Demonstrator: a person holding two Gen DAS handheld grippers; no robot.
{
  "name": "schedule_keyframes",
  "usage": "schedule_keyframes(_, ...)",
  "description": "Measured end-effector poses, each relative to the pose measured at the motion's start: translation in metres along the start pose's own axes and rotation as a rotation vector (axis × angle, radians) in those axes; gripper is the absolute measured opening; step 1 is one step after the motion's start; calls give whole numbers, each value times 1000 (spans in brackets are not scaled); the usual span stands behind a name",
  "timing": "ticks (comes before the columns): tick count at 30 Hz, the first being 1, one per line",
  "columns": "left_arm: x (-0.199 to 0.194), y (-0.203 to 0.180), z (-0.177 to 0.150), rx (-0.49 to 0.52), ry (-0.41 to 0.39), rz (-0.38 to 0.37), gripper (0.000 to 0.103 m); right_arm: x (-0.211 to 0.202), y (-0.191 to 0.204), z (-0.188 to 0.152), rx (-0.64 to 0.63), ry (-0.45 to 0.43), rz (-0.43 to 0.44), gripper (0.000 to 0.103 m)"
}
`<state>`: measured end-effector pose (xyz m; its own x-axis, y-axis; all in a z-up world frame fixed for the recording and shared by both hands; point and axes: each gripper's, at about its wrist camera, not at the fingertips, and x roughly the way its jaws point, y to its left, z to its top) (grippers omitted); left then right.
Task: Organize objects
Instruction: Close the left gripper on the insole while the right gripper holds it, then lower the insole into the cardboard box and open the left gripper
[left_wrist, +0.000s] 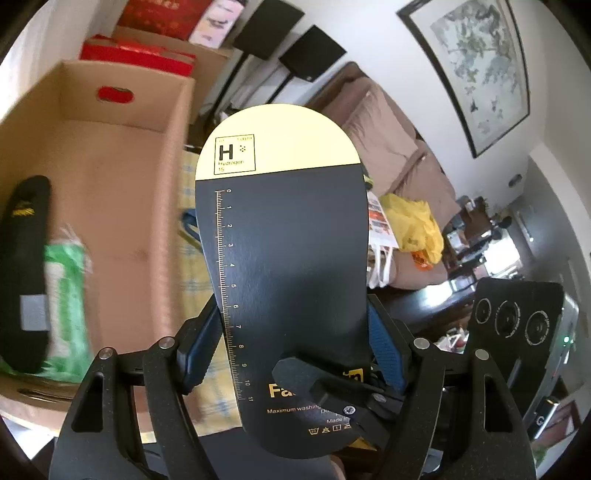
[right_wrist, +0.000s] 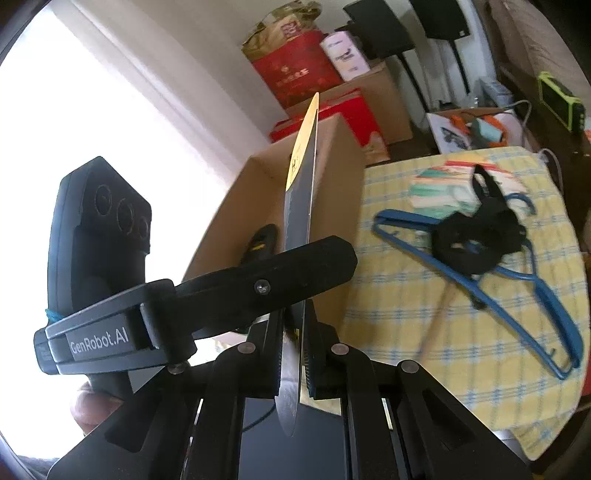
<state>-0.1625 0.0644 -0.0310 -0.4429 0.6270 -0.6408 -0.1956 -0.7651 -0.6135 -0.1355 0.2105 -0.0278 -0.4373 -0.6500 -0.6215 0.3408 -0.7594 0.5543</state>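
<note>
A flat black insole (left_wrist: 288, 258) with a cream toe marked "H Hydrogen" and a printed ruler is held up by both grippers. My left gripper (left_wrist: 291, 328) is shut on it across its width, with a blue pad against each long edge. My right gripper (right_wrist: 293, 343) is shut on the heel end, pinching its two flat faces, so in the right wrist view the insole (right_wrist: 299, 206) shows edge-on. The toe points at an open cardboard box (left_wrist: 110, 166). In the box lie a second black insole (left_wrist: 26, 258) and a green and white packet (left_wrist: 66, 288).
Right of the cardboard box (right_wrist: 332, 166) a table under a yellow checked cloth (right_wrist: 424, 350) carries a blue hanger (right_wrist: 524, 284), a black strap bundle (right_wrist: 472, 240) and a stack of packets (right_wrist: 443, 188). Red gift boxes (right_wrist: 295, 70) stand behind. A brown sofa (left_wrist: 388, 140) holds a yellow bag (left_wrist: 413, 225).
</note>
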Motion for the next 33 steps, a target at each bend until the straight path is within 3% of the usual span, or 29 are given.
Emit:
schedule_keyframes(13,-32,65,25,-40,-12,90,71,70,50,29,-47,66,44,10)
schedule_keyframes(20,-23,91,33,-48,23,133,71,106,57,35,-60,105,22,14)
schedule_keyframes(28,-4,113,34,-68,71,171,71,126,50,34,-88,125,-58,17)
schedule_keyframes(31,4,118,35,-67,98,191,71,124,47,33,-105,119,-102,25)
schedule_keyframes(33,9,120,35,-71,111,193,71,118,45,32,-112,118,-116,22)
